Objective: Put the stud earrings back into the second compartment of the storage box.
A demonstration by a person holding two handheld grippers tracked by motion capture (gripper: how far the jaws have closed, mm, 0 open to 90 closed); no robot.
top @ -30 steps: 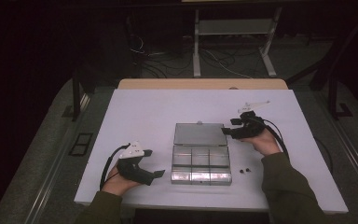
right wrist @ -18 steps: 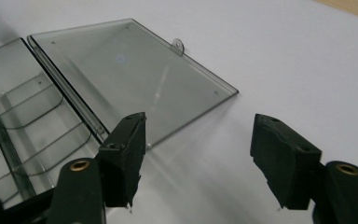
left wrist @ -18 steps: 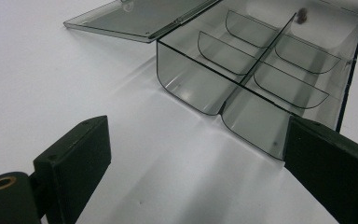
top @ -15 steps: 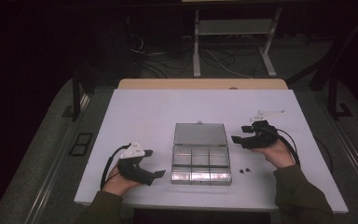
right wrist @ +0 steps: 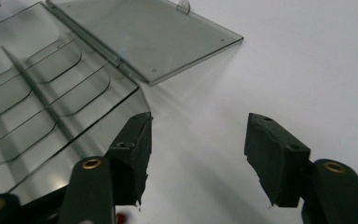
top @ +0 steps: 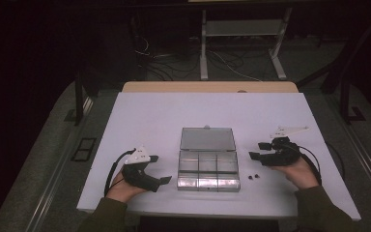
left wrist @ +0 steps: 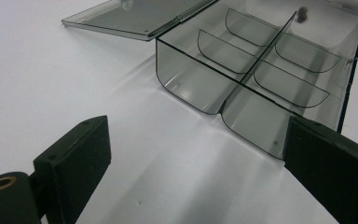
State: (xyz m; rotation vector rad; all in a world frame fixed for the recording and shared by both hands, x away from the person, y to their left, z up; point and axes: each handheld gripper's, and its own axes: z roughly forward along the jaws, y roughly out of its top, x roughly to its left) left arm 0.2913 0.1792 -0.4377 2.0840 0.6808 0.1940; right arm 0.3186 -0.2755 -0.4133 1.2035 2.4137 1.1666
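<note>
A clear plastic compartment box (top: pixel 207 166) stands in the middle of the white table (top: pixel 149 121), its lid (top: pixel 207 138) lying open flat behind it. My left gripper (top: pixel 159 169) rests just left of the box, open, with bare table between its jaws (left wrist: pixel 198 140); the box (left wrist: pixel 261 70) lies ahead of it. My right gripper (top: pixel 257 150) hovers right of the box and points at it, open with nothing between its jaws (right wrist: pixel 200 135), which have just been closing a little. Two small dark pieces (top: pixel 254 176) lie on the table below the right gripper.
The box's compartments (right wrist: pixel 37 93) look empty in the gripper views. A wooden strip (top: pixel 207 87) runs along the table's far edge. Beyond it, cables and a metal stand (top: pixel 241 43) sit on the dark floor.
My right hand has drawn away from the lid's right edge, going right and nearer the table's front. The left hand has stayed put.
</note>
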